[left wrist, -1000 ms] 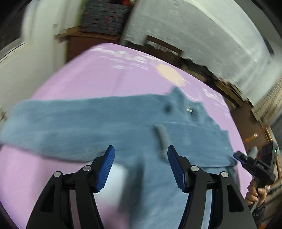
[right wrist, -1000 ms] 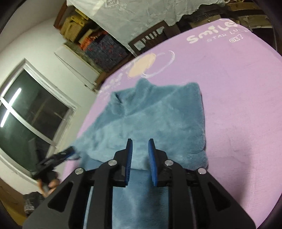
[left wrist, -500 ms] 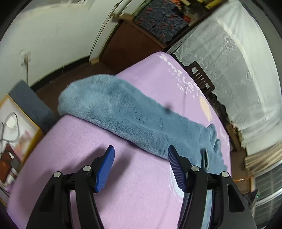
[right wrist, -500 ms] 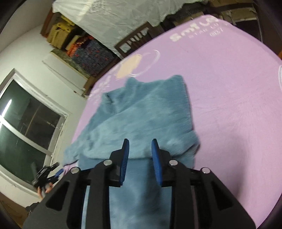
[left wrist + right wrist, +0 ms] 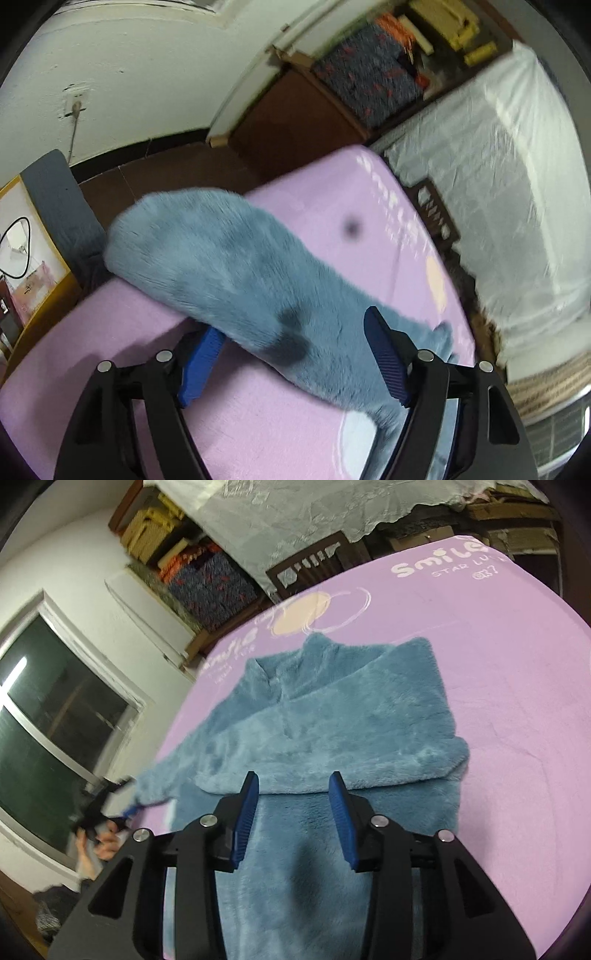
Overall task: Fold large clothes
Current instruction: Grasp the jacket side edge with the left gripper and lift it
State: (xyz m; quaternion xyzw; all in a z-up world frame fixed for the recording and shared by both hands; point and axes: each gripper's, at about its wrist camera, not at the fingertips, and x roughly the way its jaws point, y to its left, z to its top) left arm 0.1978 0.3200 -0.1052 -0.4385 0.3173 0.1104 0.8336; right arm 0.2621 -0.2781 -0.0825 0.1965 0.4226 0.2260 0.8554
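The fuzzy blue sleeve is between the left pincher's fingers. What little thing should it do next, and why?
Probably close the left gripper on the sleeve. Its jaws are wide open with the sleeve lying between them, unfolded and reaching past the edge of the purple sheet. The other sleeve already lies folded across the fleece top, and the right gripper hangs open above it, holding nothing.

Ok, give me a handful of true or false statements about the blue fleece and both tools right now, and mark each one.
1. The right tool is open above the fleece. True.
2. The left sleeve lies folded across the chest. False: it stretches out to the edge of the purple sheet.
3. The left tool straddles the sleeve, fingers spread. True.
4. The sheet is plain green. False: purple, with white lettering.
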